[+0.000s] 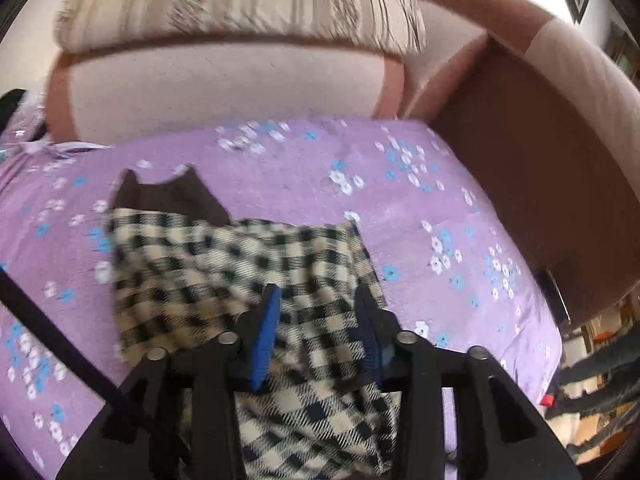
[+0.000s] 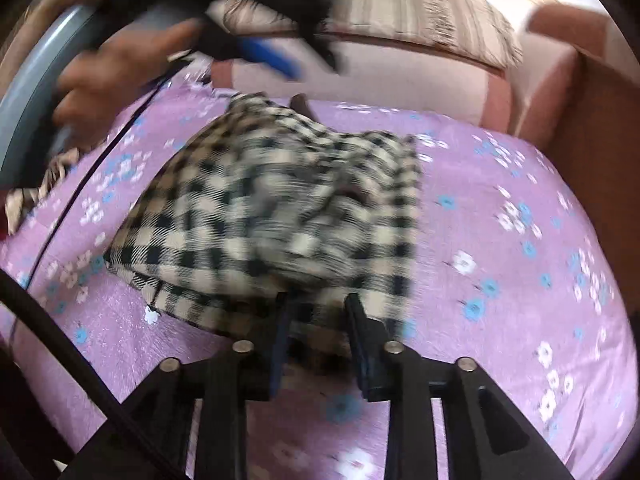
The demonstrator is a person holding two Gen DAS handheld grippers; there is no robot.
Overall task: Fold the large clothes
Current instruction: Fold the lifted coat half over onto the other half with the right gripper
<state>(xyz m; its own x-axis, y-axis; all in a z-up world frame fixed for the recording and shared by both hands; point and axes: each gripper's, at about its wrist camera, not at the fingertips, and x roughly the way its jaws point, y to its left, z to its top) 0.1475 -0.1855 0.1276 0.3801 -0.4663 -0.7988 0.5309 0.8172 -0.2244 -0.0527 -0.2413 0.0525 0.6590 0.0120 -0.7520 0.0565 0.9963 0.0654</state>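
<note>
A black-and-cream checked garment (image 1: pixel 248 280) with a dark brown top part (image 1: pixel 172 196) lies rumpled on the purple flowered sheet (image 1: pixel 420 200). My left gripper (image 1: pixel 318 300) is open, its blue-padded fingers (image 1: pixel 266 328) spread over the checked cloth, which passes between and under them. In the right wrist view the same garment (image 2: pixel 280 208) lies bunched in a heap. My right gripper (image 2: pixel 318 304) is open with its fingers at the garment's near edge. The left gripper (image 2: pixel 272 56) and the hand holding it show blurred above the far side.
A sofa with cream and rust cushions (image 1: pixel 224 80) and a striped throw (image 1: pixel 240 0) backs the sheet. A brown armrest (image 1: pixel 540 152) stands at the right. A black cable (image 2: pixel 80 184) runs across the sheet's left side.
</note>
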